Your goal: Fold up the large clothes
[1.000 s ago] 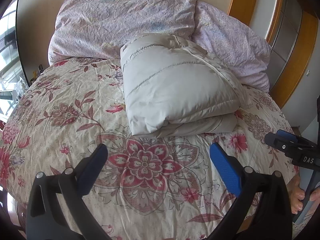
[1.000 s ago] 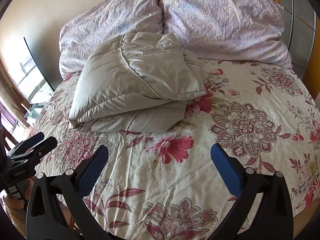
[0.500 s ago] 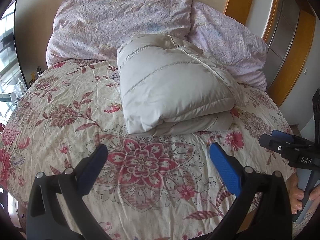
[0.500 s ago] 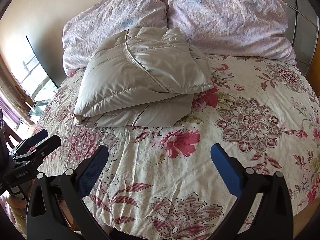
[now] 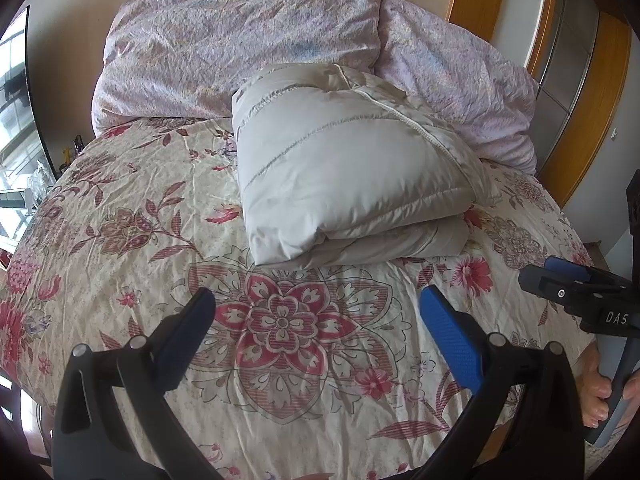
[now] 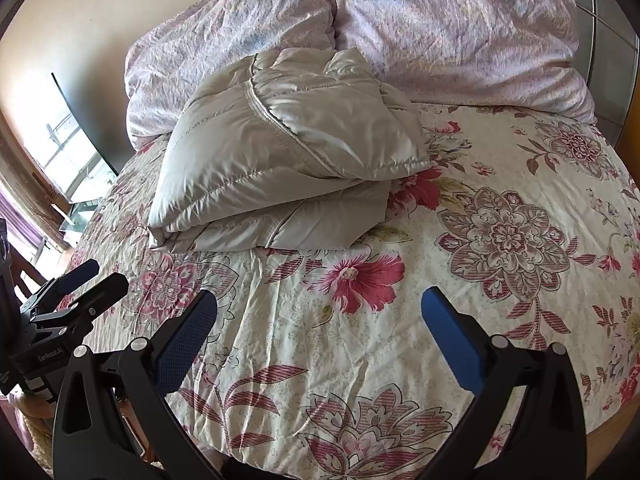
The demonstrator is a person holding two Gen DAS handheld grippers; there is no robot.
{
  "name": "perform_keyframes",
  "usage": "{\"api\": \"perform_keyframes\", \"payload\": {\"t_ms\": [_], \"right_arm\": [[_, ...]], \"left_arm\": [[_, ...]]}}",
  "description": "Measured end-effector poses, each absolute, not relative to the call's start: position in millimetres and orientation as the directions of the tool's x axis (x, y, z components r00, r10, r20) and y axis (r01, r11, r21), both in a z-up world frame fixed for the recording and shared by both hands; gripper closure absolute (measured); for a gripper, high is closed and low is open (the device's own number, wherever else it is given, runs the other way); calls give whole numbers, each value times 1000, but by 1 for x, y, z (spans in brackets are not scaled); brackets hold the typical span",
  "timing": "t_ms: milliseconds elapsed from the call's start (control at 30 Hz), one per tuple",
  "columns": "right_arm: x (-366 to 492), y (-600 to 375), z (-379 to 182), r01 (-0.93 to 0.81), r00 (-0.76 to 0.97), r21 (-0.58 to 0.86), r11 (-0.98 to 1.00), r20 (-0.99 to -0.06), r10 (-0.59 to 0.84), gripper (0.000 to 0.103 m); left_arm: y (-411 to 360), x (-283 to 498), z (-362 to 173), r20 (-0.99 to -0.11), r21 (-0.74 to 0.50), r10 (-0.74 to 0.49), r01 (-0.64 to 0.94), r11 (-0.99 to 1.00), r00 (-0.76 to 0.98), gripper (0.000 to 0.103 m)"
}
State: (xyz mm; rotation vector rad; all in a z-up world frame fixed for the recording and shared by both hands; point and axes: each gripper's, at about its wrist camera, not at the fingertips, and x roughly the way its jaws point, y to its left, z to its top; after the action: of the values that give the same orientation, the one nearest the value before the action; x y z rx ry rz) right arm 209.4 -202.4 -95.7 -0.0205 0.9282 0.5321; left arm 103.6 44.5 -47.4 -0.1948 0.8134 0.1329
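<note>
Jacket [image 5: 352, 168], folded into a bundle, is seen resting on the flowered bedspread [image 5: 132, 240] below two pillows [image 5: 240, 44]; left gripper [image 5: 316, 320] and right gripper [image 6: 320, 320] are held spread, empty, near the bed's foot.

Left wrist view: I look from the foot of the bed toward the headboard wall, between my left gripper [image 5: 316, 320] and its spread blue-padded fingers, with the folded pale-grey quilted jacket [image 5: 352, 172] near, right of centre. Right wrist view: same heading, set further right, so the jacket [image 6: 288, 148] sits left of centre beyond my right gripper [image 6: 320, 320]. Both views share the floral cream-and-red bedspread [image 5: 120, 232] [image 6: 500, 208], the lilac pillows [image 5: 240, 44] [image 6: 440, 28], and each other's gripper at the frame edge [image 5: 576, 292] [image 6: 68, 296].
</note>
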Motion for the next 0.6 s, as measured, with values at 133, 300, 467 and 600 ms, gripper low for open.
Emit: {"api": "perform_keyframes", "payload": {"t_ms": [133, 300, 467, 600], "right_arm": [[209, -201, -97, -446, 478, 209, 870, -766, 429, 1], [209, -201, -97, -445, 478, 210, 871, -766, 429, 1], [210, -200, -99, -444, 476, 212, 871, -767, 430, 1], [210, -200, -99, -447, 475, 212, 869, -767, 431, 1]], "left_arm": [[45, 104, -48, -733, -124, 40, -191, 974, 679, 2], [45, 104, -49, -733, -125, 39, -191, 974, 679, 2], [45, 104, -50, -733, -123, 41, -191, 974, 679, 2], [45, 104, -51, -734, -123, 40, -191, 974, 678, 2]]}}
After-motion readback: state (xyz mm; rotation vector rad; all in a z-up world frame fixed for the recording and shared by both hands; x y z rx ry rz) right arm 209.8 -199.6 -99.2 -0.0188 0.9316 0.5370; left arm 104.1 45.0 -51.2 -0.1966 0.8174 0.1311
